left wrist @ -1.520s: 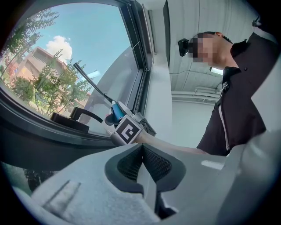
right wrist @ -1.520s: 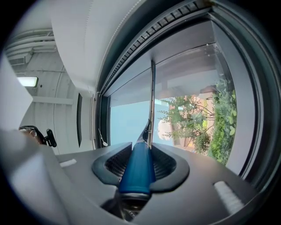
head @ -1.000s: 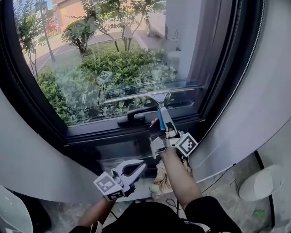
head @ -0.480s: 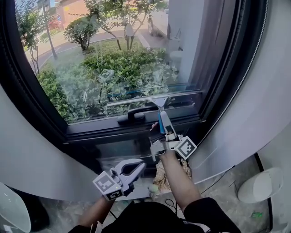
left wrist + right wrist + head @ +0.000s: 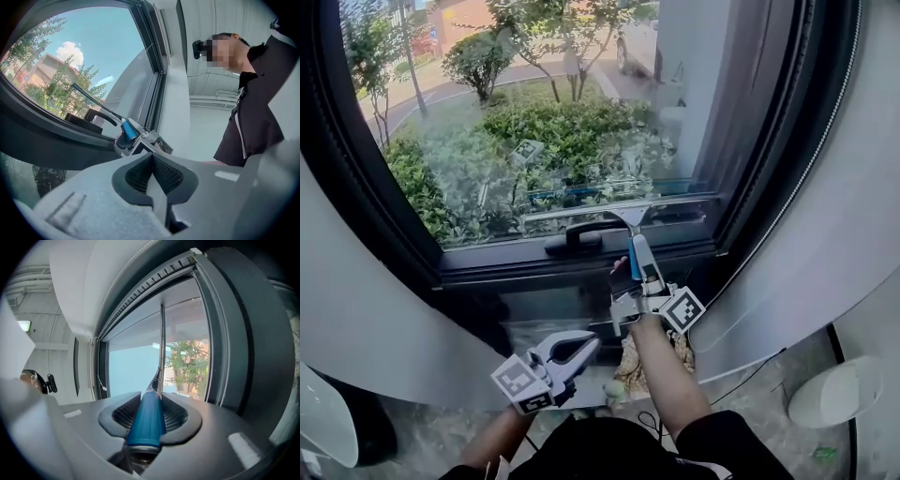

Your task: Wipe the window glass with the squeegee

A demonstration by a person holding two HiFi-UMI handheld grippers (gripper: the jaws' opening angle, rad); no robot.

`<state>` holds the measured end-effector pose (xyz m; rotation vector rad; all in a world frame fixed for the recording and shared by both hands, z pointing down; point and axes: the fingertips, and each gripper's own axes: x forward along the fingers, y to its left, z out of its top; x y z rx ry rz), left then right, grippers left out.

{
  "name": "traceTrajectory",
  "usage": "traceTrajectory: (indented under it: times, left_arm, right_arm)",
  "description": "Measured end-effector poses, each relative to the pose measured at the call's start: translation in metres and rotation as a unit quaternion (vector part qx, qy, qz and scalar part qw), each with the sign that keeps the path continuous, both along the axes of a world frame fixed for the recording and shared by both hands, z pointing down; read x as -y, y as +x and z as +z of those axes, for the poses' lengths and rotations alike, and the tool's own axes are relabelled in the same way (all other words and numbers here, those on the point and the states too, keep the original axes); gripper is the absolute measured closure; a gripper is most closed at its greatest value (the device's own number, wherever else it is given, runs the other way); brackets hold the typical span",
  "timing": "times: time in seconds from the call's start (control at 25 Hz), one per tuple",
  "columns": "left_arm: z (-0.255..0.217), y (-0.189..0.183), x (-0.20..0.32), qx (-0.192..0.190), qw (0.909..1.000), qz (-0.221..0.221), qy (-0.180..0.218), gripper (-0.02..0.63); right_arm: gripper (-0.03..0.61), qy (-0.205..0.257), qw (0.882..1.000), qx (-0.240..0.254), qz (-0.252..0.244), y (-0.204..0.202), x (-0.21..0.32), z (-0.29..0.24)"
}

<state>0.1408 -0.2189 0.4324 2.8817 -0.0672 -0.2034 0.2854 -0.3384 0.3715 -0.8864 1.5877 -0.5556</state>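
The squeegee (image 5: 633,230) has a blue handle and a long metal blade (image 5: 600,210) lying flat across the lower part of the window glass (image 5: 534,122). My right gripper (image 5: 636,272) is shut on its blue handle (image 5: 146,420), and the blade (image 5: 162,348) runs straight up the pane in the right gripper view. My left gripper (image 5: 581,349) hangs low in front of the wall below the sill, shut with nothing in it. From the left gripper view the handle (image 5: 127,132) and the right gripper show ahead by the frame.
A black window handle (image 5: 577,236) sits on the dark frame just left of the squeegee. A curved white wall panel (image 5: 366,328) flanks the window on the left and another (image 5: 825,206) on the right. A cable (image 5: 741,370) trails on the floor.
The squeegee blade has slid down the glass toward the bottom frame, with my right gripper lowering with it. The left gripper has stayed put.
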Motion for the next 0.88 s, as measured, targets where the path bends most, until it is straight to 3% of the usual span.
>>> traceTrajectory:
  times: [0.24, 0.48, 0.88]
  left_arm:
    - [0.007, -0.005, -0.007, 0.005, 0.9994, -0.032, -0.007, 0.618]
    - [0.015, -0.018, -0.016, 0.0, 0.9975, -0.069, -0.012, 0.617]
    - [0.008, -0.076, -0.034, -0.024, 0.9911, -0.131, -0.005, 0.617]
  right_arm:
    - [0.443, 0.005, 1.0, -0.001, -0.01, 0.001, -0.004, 0.003]
    - [0.443, 0.042, 0.999, 0.01, -0.034, -0.002, -0.013, -0.02]
    - [0.443, 0.05, 0.997, -0.018, -0.058, -0.037, -0.05, -0.031]
